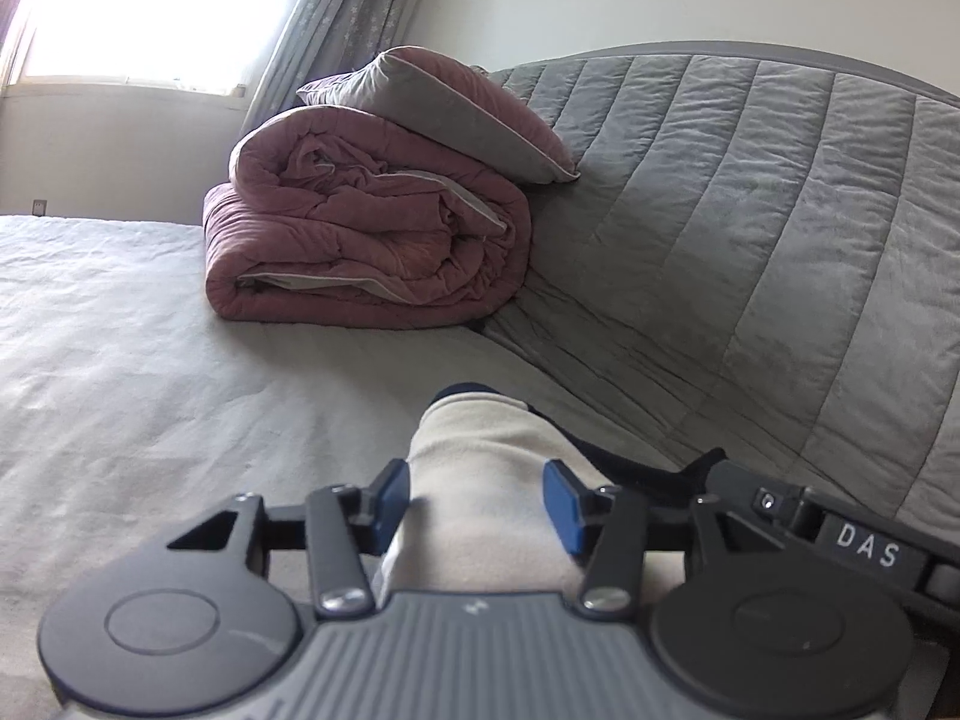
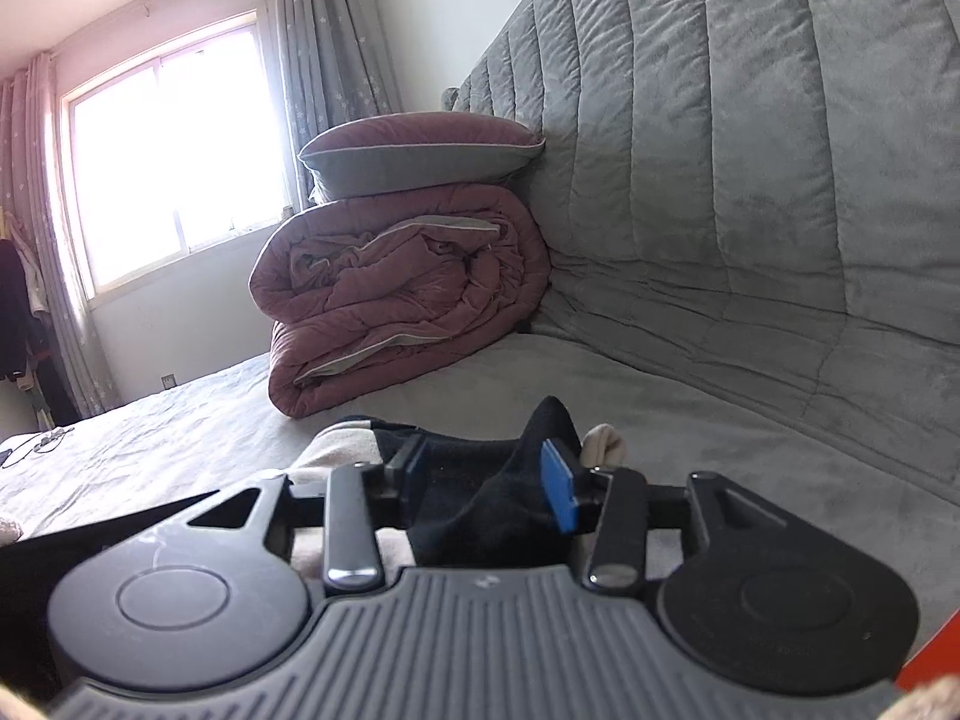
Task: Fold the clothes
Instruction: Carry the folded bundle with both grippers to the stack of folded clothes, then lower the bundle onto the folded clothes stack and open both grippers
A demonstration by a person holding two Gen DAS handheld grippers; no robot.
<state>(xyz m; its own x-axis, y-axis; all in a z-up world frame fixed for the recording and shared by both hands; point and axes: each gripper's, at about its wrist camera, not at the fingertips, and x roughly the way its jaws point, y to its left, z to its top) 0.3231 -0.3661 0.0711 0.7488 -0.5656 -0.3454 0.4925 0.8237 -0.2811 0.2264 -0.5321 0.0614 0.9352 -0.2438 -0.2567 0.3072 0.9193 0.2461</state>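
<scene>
A cream garment (image 1: 480,420) with a dark navy part (image 1: 636,468) lies bunched on the bed (image 1: 120,360). My left gripper (image 1: 477,474) stands about half open, with the cream cloth lying in the gap between its blue pads (image 1: 393,498); I see no pinch in the cloth. In the right wrist view a peak of the black cloth (image 2: 498,510) rises between the jaws of my right gripper (image 2: 485,450), also half open. The black cloth leans against the right pad (image 2: 558,492). Cream cloth (image 2: 342,444) shows to the left and behind it.
A rolled pink duvet (image 1: 360,228) with a pink-grey pillow (image 1: 444,108) on top sits at the head of the bed. A grey quilted cover (image 1: 750,210) slopes up on the right. There is a bright window (image 2: 174,150) and curtains; a cable (image 2: 36,444) lies far left.
</scene>
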